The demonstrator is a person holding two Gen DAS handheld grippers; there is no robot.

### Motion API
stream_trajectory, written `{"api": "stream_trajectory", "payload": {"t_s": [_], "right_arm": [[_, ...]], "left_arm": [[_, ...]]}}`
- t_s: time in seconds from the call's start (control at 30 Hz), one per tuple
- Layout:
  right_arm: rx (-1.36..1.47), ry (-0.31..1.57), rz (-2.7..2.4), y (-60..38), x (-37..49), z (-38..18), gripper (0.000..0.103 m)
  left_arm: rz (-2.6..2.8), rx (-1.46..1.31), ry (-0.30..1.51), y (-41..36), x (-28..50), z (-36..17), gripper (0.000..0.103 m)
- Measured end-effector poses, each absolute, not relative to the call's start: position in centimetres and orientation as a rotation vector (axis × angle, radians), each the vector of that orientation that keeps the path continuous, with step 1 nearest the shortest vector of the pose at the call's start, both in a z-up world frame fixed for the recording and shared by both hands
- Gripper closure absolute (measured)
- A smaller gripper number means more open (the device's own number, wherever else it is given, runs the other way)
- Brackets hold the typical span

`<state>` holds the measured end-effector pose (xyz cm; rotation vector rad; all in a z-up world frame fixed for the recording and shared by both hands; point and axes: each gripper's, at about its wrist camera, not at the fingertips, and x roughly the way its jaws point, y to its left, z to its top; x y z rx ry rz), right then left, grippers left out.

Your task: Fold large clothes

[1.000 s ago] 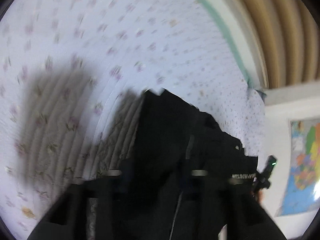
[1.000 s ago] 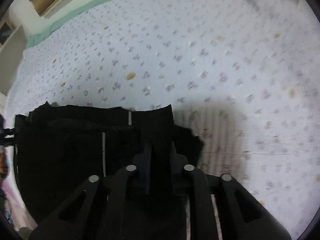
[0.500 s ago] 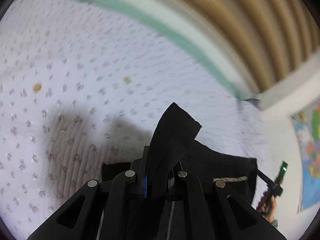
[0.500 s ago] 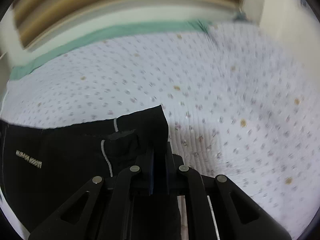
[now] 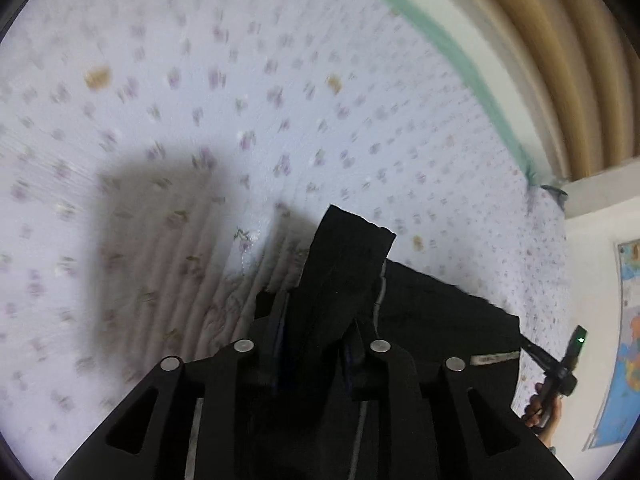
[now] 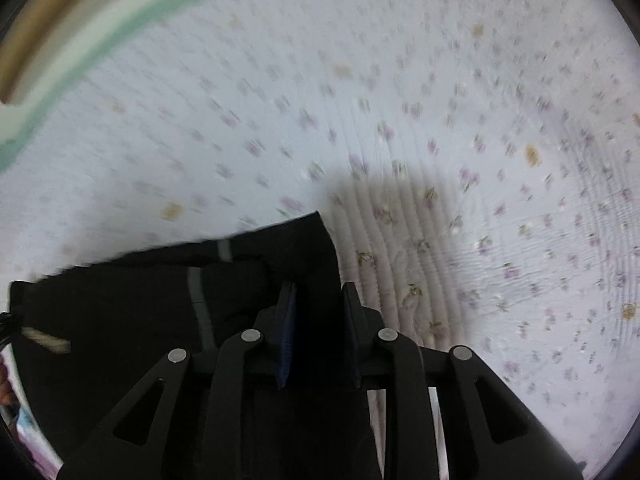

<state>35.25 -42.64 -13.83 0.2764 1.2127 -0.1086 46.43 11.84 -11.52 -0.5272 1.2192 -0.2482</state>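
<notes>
A black garment (image 5: 440,320) with thin grey stripes lies folded on the flowered bed quilt (image 5: 240,80). My left gripper (image 5: 316,308) has its jaws opening, and a corner of the black cloth still stands up between its fingers. In the right wrist view the same garment (image 6: 140,300) spreads to the left. My right gripper (image 6: 316,292) is also opening, with the garment's edge in the gap and a blue pad showing. The right gripper also appears in the left wrist view as a gripper in a hand (image 5: 560,364) at the garment's far end.
The pale quilt (image 6: 440,100) stretches wide around the garment. A green edge of the bed (image 5: 460,60) runs along tan curtains (image 5: 560,60). A map (image 5: 628,360) hangs on the white wall at the right.
Half a second ago both pairs of jaws pinched the black cloth tightly; now both stand wider apart. Both views have tilted down toward the quilt, and the cloth corners remain between the fingers.
</notes>
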Motion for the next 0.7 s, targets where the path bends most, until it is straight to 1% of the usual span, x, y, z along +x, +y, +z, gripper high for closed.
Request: {"api": "stream_trajectory", "payload": {"t_s": [0.03, 0.07, 0.1, 0.17, 0.23, 0.33, 0.4, 0.5, 0.6, 0.7], "right_arm": [[0.282, 1.175, -0.083, -42.2, 34.2, -11.9, 0.072], [0.287, 1.145, -0.058, -41.9, 33.4, -10.4, 0.065], [0.29, 1.115, -0.029, -41.4, 32.4, -8.9, 0.057], [0.267, 1.066, 0.042, -39.1, 30.2, -5.7, 0.05], [0.26, 1.061, 0.107, -36.5, 28.7, -4.3, 0.05], [0.26, 1.135, 0.21, -31.5, 27.3, -5.4, 0.05], [0.178, 1.179, 0.238, -27.8, 26.6, -7.1, 0.05], [0.065, 1.238, 0.183, -24.0, 26.4, -10.0, 0.05], [-0.023, 1.227, 0.116, -22.4, 26.2, -12.7, 0.049], [-0.008, 1.264, 0.102, -22.5, 26.0, -14.9, 0.049]], "left_arm": [[-0.25, -0.509, 1.193, 12.0, 45.7, -10.2, 0.076], [-0.249, -0.484, 1.167, 12.0, 44.8, -8.7, 0.071], [-0.254, -0.458, 1.137, 11.8, 43.6, -7.1, 0.064], [-0.292, -0.431, 1.1, 10.9, 41.9, -5.0, 0.06], [-0.333, -0.412, 1.083, 9.0, 39.9, -3.5, 0.059], [-0.417, -0.407, 1.08, 6.0, 37.7, -3.3, 0.053], [-0.478, -0.383, 1.109, 2.9, 36.4, -4.3, 0.051], [-0.519, -0.227, 1.187, -2.2, 34.8, -7.3, 0.051], [-0.488, -0.145, 1.24, -4.2, 34.5, -11.9, 0.051], [-0.453, -0.177, 1.261, -4.1, 35.2, -14.6, 0.051]]}}
